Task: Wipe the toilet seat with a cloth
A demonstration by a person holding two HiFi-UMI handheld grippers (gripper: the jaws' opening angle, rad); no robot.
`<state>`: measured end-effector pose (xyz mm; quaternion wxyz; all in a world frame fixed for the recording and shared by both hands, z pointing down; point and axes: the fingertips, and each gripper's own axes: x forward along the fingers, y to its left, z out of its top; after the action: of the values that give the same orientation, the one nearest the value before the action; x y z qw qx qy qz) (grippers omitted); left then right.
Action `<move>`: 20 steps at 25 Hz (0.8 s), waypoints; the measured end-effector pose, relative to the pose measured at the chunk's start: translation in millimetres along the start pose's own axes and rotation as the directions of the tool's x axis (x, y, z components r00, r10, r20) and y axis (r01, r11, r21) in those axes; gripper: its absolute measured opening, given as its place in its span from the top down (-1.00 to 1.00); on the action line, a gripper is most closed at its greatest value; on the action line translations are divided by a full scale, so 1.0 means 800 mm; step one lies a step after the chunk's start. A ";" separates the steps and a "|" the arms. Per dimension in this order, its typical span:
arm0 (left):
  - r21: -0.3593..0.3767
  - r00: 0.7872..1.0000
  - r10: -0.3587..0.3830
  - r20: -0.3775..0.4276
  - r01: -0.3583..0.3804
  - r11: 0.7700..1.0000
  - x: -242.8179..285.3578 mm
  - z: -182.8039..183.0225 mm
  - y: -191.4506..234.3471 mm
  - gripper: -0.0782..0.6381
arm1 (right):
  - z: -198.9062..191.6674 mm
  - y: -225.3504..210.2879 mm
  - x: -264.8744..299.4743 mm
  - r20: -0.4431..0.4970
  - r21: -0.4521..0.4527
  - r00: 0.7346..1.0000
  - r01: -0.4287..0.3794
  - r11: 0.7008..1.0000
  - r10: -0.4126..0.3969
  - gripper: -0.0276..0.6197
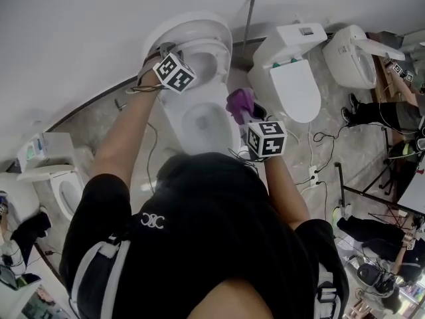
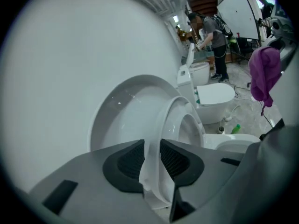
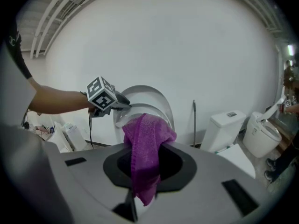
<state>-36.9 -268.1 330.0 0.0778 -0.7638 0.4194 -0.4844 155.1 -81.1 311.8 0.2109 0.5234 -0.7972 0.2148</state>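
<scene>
A white toilet stands against the wall with its lid (image 1: 189, 26) and seat (image 1: 211, 50) both raised over the bowl (image 1: 202, 121). My left gripper (image 1: 163, 48) reaches to the raised seat's left edge. In the left gripper view the seat's rim (image 2: 180, 120) runs between the gripper's (image 2: 152, 149) pads, which stand slightly apart. My right gripper (image 1: 246, 111) hovers by the bowl's right side, shut on a purple cloth (image 1: 239, 102). In the right gripper view the cloth (image 3: 145, 139) bunches above the jaws of the gripper (image 3: 147, 160) and hangs down between them.
A second toilet (image 1: 292, 78) with its lid down stands to the right, a third (image 1: 352, 55) beyond it, and a small one (image 1: 60, 185) at the left. A rod (image 1: 249, 18) leans on the wall. Cables lie on the floor. A person (image 2: 215, 36) stands far right.
</scene>
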 end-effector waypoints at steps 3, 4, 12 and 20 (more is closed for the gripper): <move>0.011 0.999 -0.033 -0.018 0.033 0.999 0.015 0.004 -0.002 0.52 | -0.008 -0.016 -0.011 -0.005 -0.038 0.999 0.039 0.999 -0.039 0.72; 0.003 0.998 -0.051 -0.025 0.051 0.999 0.018 0.005 -0.004 0.52 | -0.009 -0.021 -0.014 -0.005 -0.036 0.999 0.044 0.998 -0.044 0.72; -0.003 0.987 -0.157 -0.028 0.157 0.988 0.020 0.012 -0.011 0.52 | -0.019 -0.043 -0.027 -0.016 -0.017 0.999 0.034 0.999 -0.034 0.72; 0.080 0.972 -0.214 -0.099 0.222 0.972 0.005 0.010 -0.030 0.53 | -0.018 -0.050 -0.024 -0.002 -0.005 1.000 0.007 1.000 -0.007 0.72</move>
<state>-15.9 -257.8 340.8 0.0399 -0.7785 0.3137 -0.5422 200.9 -72.9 317.9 0.2137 0.5254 -0.7956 0.2127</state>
